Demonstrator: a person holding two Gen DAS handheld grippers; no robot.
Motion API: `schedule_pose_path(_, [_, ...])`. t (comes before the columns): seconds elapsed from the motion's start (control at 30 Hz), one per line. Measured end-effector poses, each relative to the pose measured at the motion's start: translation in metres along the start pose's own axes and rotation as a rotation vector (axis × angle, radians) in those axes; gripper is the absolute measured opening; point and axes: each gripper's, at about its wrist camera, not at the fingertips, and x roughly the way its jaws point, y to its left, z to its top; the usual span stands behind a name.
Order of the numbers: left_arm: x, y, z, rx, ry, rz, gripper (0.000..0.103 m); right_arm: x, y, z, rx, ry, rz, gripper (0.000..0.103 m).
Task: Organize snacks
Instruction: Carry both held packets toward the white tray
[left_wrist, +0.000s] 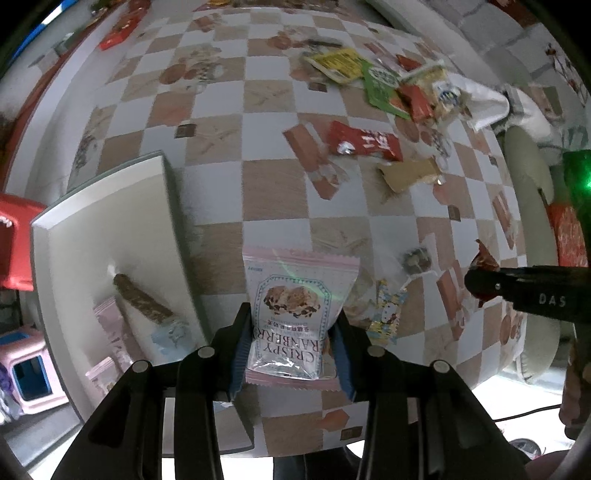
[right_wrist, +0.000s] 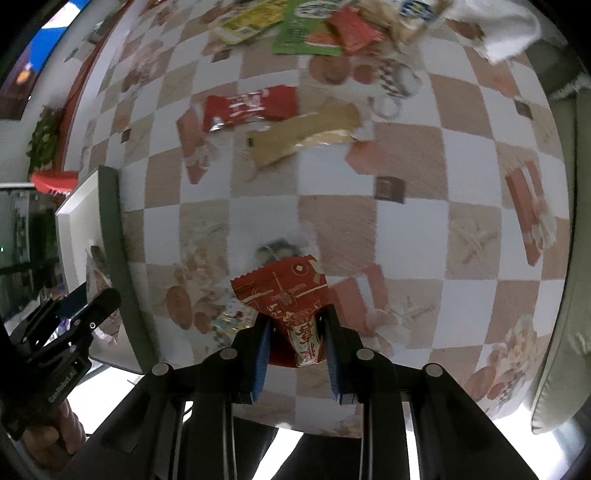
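Observation:
My left gripper (left_wrist: 291, 325) is shut on a pink cranberry snack packet (left_wrist: 295, 314) and holds it above the checkered table, just right of the white tray (left_wrist: 92, 229). The tray holds a brown bar (left_wrist: 142, 299) and pink packets (left_wrist: 110, 332). My right gripper (right_wrist: 297, 325) is shut on a red snack packet (right_wrist: 288, 295); it also shows in the left wrist view (left_wrist: 484, 280) at the right. The left gripper shows in the right wrist view (right_wrist: 92, 306) next to the tray (right_wrist: 85, 214).
Loose snacks lie on the table: a red packet (left_wrist: 364, 142), a tan packet (left_wrist: 408, 175), a small cartoon-print packet (left_wrist: 386, 314), and a pile of yellow, green and red packets (left_wrist: 376, 81) at the back. A cushioned seat (right_wrist: 565, 295) borders the right edge.

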Motion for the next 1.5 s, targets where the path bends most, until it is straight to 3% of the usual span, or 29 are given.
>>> schedule_pose_path(0.53, [-0.015,0.069,-0.016,-0.189,-0.039,0.018,0.043,0.008,0.089,0.024,-0.199,0.018,-0.011,0.028])
schedule_pose_path(1.5, [-0.025,0.172,-0.049,-0.384,-0.058,0.089,0.043,0.028,0.222,0.034,-0.416,0.045,0.009,0.028])
